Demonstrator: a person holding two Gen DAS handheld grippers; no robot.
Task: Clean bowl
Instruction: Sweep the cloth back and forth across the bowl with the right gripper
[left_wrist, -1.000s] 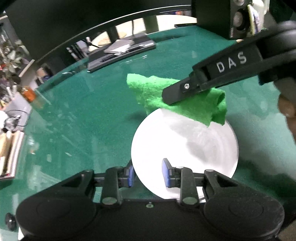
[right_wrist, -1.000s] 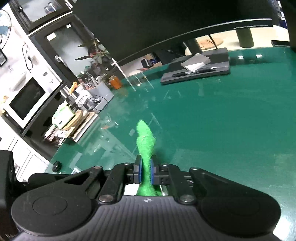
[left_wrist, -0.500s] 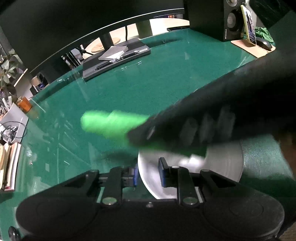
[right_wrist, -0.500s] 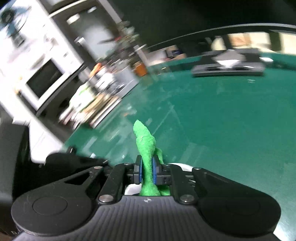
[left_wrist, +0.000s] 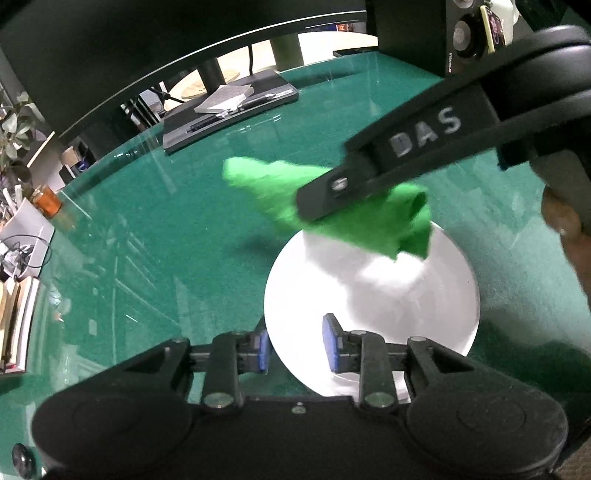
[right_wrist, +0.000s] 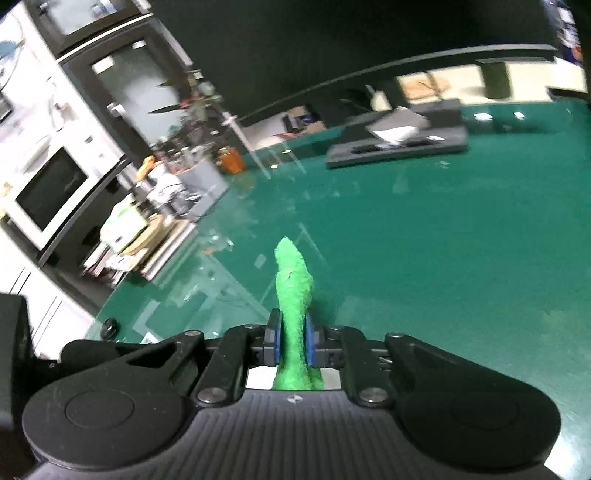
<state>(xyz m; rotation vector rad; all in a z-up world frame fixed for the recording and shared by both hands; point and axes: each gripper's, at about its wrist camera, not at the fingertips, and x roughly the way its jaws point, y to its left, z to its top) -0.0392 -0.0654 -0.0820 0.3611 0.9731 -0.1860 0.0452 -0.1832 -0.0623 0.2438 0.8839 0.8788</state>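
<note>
Between open left tongs, bowl rim.

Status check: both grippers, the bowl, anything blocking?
Left gripper open, straddling the white bowl's near rim. Right gripper shut on green cloth, cloth over the bowl's far edge. Nothing in the way.

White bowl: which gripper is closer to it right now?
Left. The left gripper straddles the bowl's near rim, one finger inside and one outside. The right gripper sits above the far rim, holding the green cloth.
</note>
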